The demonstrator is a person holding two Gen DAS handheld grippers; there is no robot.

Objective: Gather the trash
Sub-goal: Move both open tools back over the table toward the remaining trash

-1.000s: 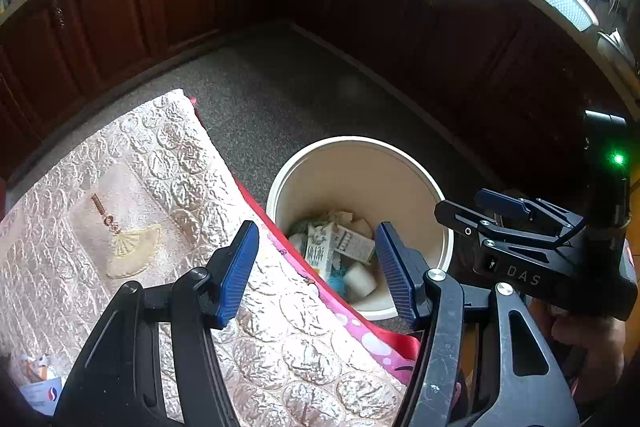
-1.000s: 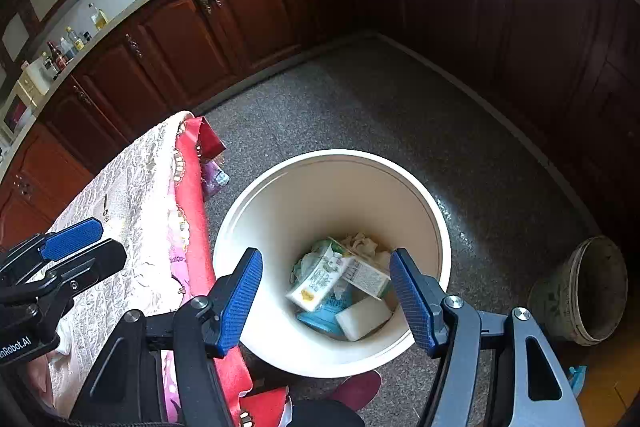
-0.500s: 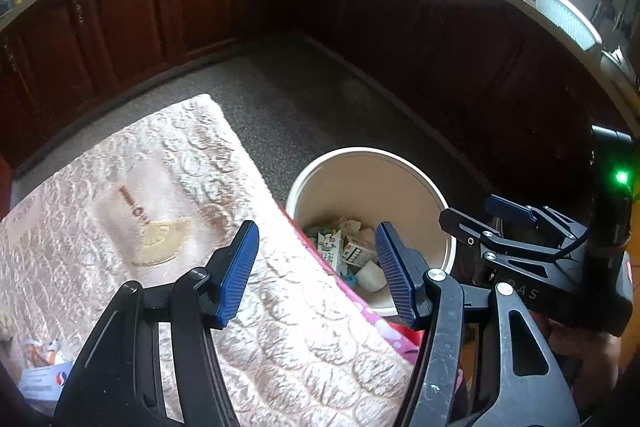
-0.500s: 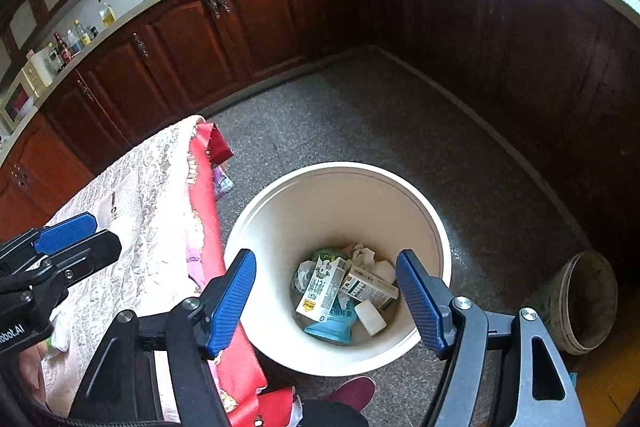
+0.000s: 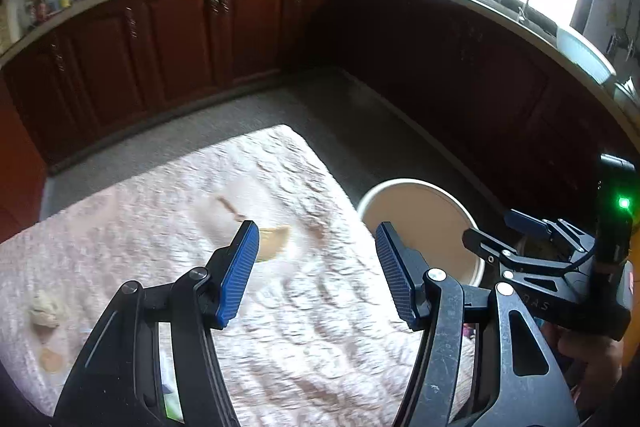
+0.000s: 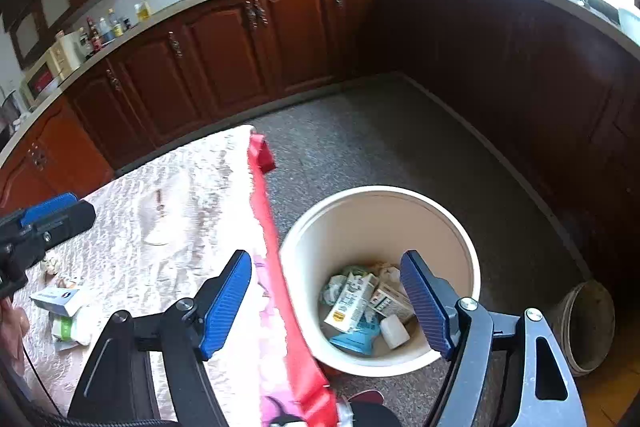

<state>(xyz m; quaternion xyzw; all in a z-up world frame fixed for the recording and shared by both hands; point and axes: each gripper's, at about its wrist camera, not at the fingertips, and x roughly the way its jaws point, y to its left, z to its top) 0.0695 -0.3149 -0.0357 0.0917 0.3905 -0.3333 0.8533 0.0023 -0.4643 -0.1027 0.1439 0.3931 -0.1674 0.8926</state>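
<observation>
My left gripper [image 5: 314, 239] hangs open over the cream embossed tablecloth [image 5: 280, 327], nothing between its blue pads. Crumpled paper [image 5: 44, 311] lies on the cloth at the far left. My right gripper [image 6: 326, 267] hovers above the table's red edge and the white bin [image 6: 380, 193]; its jaws are opening and hold nothing. Inside the bin lie a milk carton [image 6: 352, 303], a blue packet [image 6: 356, 339] and a white roll [image 6: 394, 337]. A blue-and-white box [image 6: 60, 299] and a green-white wrapper [image 6: 72, 329] rest on the cloth, below the left gripper [image 6: 82, 207].
Dark red kitchen cabinets [image 6: 224, 51] curve around a grey speckled floor [image 6: 360, 131]. A worn pot [image 6: 588, 327] sits on the floor right of the bin. The right gripper [image 5: 492, 227] shows beside the bin [image 5: 420, 187] in the left wrist view. A red shoe tip [image 6: 366, 397] is below the bin.
Both grippers have risen and drawn back from the bin. The left view has swung over the tablecloth. The right gripper's jaws stand wider than before.
</observation>
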